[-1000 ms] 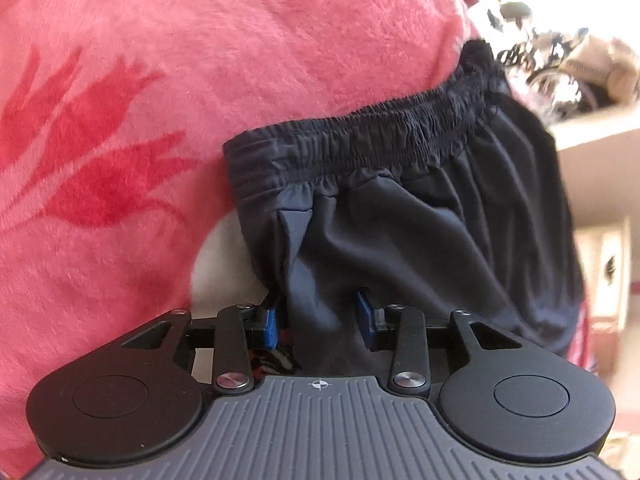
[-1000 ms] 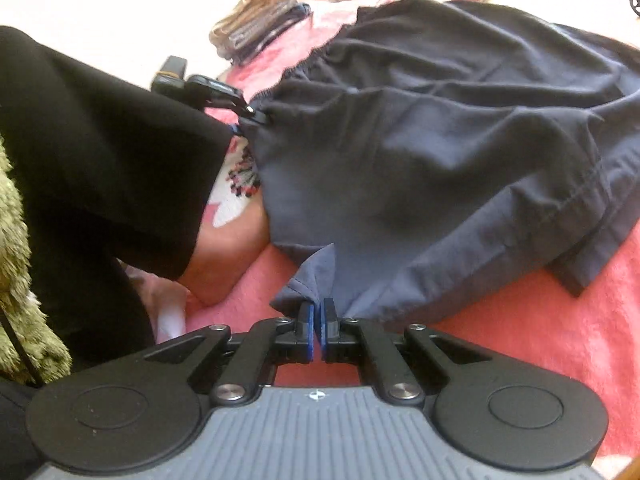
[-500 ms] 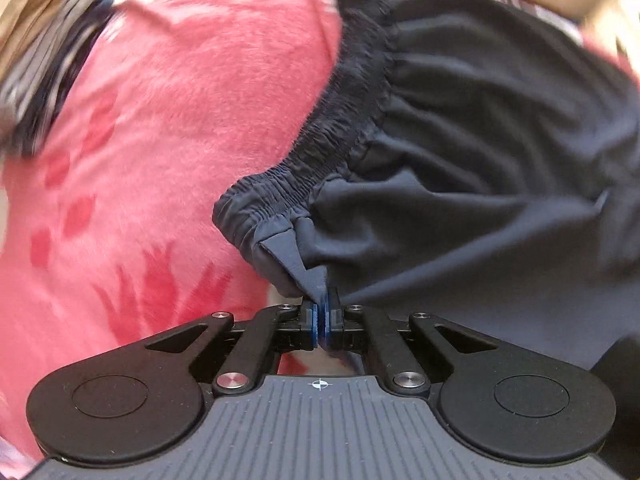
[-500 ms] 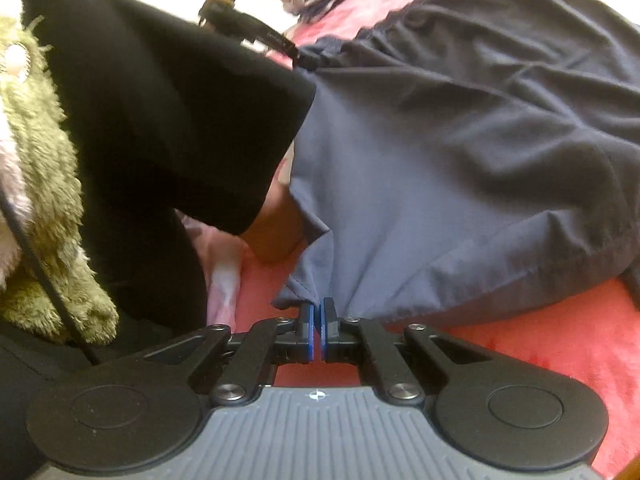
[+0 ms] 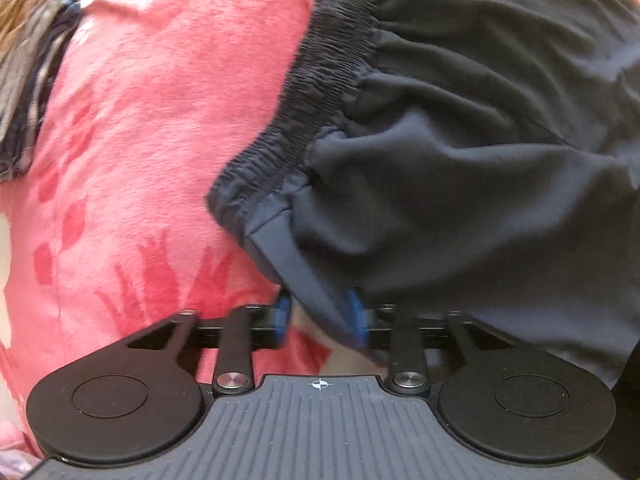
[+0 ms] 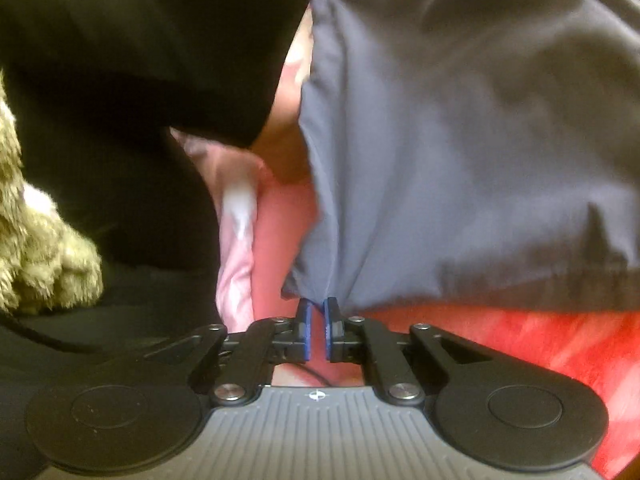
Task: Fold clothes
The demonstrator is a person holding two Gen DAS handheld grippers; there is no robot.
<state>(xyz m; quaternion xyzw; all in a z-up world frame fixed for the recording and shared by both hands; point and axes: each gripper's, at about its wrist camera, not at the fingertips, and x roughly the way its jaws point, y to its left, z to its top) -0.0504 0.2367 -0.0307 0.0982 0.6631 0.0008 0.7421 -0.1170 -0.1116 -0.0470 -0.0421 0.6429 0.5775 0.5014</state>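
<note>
Dark grey shorts (image 5: 460,152) with a gathered elastic waistband (image 5: 320,92) lie on a pink flowered blanket (image 5: 160,120). My left gripper (image 5: 320,316) is open, and the waistband corner of the shorts lies loose between its blue pads. In the right wrist view the shorts (image 6: 460,140) fill the upper right. My right gripper (image 6: 316,320) has its pads a small gap apart at the hem corner, and the cloth sits just above them.
A folded striped garment (image 5: 28,64) lies at the far left of the blanket. The person's black sleeve (image 6: 140,60) and bare forearm (image 6: 280,136) fill the left of the right wrist view, with a green plush thing (image 6: 36,248) at the left edge.
My left gripper was shut on the waistband corner half a second ago and has now opened. My right gripper's pads have parted slightly and it has moved closer over the shorts.
</note>
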